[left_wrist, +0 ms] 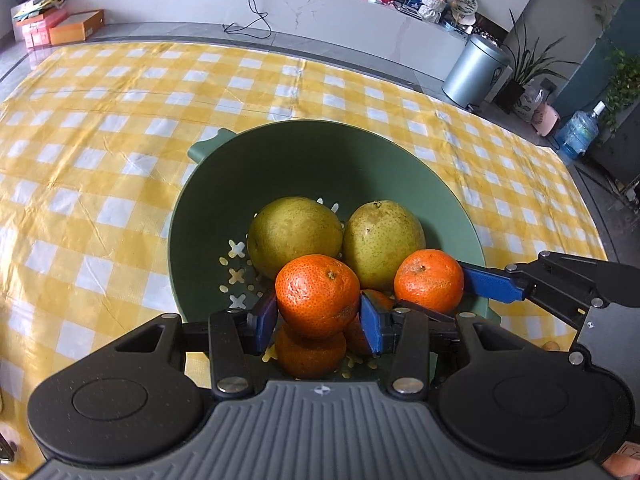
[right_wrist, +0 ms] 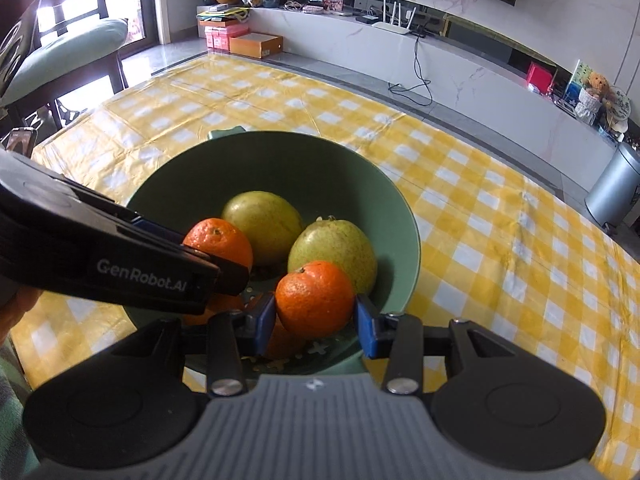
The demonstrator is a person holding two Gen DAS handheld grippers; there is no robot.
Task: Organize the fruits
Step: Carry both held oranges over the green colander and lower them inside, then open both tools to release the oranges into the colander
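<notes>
The left gripper (left_wrist: 318, 312) held one orange (left_wrist: 318, 296), the right gripper (right_wrist: 316, 318) another orange (right_wrist: 315, 300). Both hung over the green colander (left_wrist: 280, 152), two pears (left_wrist: 294, 232) just beyond their fingertips.

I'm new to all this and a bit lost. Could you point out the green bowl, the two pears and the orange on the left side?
green bowl (left_wrist: 280, 152): left wrist view, bare inner wall.
left pear (left_wrist: 294, 232): left wrist view, its side.
right pear (left_wrist: 380, 236): left wrist view, its side.
left orange (left_wrist: 318, 294): left wrist view, peel facing the camera.
</notes>
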